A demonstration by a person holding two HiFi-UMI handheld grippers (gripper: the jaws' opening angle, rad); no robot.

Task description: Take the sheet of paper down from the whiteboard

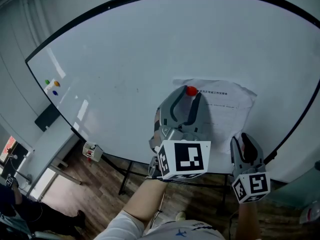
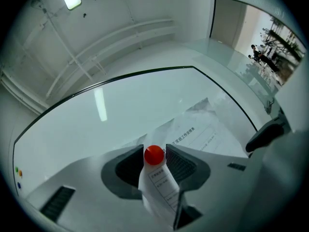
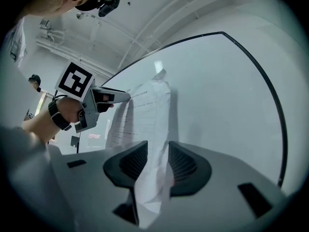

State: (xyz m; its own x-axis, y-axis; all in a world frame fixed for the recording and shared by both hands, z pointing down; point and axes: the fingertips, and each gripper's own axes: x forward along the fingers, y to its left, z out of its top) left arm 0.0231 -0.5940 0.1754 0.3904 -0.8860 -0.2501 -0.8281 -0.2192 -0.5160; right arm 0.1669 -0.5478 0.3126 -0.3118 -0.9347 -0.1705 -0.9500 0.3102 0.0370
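Note:
A printed sheet of paper [image 1: 225,106] hangs crumpled on the whiteboard [image 1: 125,69], with a round red magnet [image 1: 191,90] at its upper left corner. My left gripper [image 1: 187,96] is at that corner, open, its jaws on either side of the magnet [image 2: 154,154]; a curl of the paper [image 2: 159,187] runs back between them. My right gripper [image 1: 241,140] is at the sheet's lower edge, open, and a loose fold of paper [image 3: 152,178] hangs in the gap without being pinched. From the right gripper view the sheet [image 3: 140,115] bulges off the board.
Small green [image 1: 47,82], orange [image 1: 56,83] and blue [image 1: 55,92] magnets sit at the board's far left, above a black eraser [image 1: 47,117]. The board's black stand legs [image 1: 125,176] rest on a wooden floor. A white table [image 1: 50,144] stands at lower left.

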